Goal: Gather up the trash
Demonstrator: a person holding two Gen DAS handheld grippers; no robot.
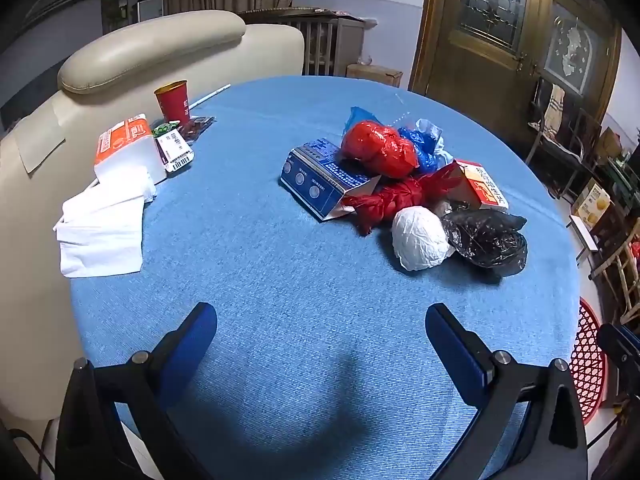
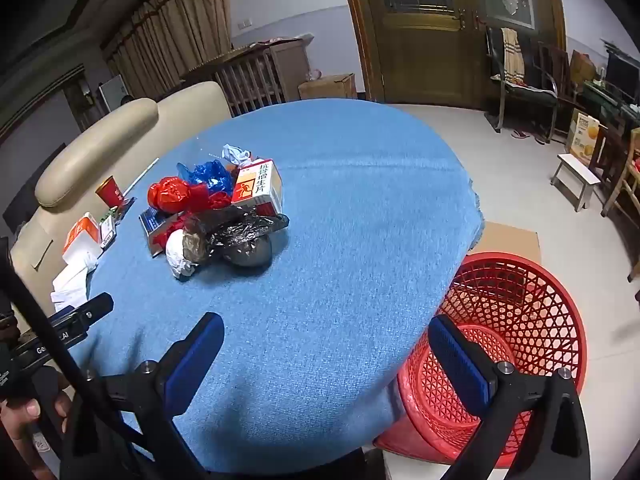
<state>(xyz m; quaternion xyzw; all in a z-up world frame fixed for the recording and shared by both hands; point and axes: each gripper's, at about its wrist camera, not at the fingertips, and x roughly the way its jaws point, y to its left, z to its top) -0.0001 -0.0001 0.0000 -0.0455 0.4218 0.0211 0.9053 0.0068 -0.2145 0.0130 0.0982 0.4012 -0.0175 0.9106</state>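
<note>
cup point(image 1: 173, 101), tissues point(image 1: 105, 222) beside trash pile point(image 1: 404, 184).

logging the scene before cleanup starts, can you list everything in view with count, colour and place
table: 1, round, blue cloth, centre
trash pile: 1 heap, mid-table
blue box: 1, left of pile
orange-white box: 1, right of pile
red bags: 2, in pile
blue bag: 1, back of pile
white wad: 1, front of pile
black bag: 1, front right of pile
red cup: 1, far left edge
tissue pack: 1, orange-white, left edge
tissues: several, white, left edge
basket: 1, red, on floor right of table
sofa: 1, beige, behind table
left tongs: open, empty
right tongs: open, empty
hand: 1, lower left, right wrist view
</note>
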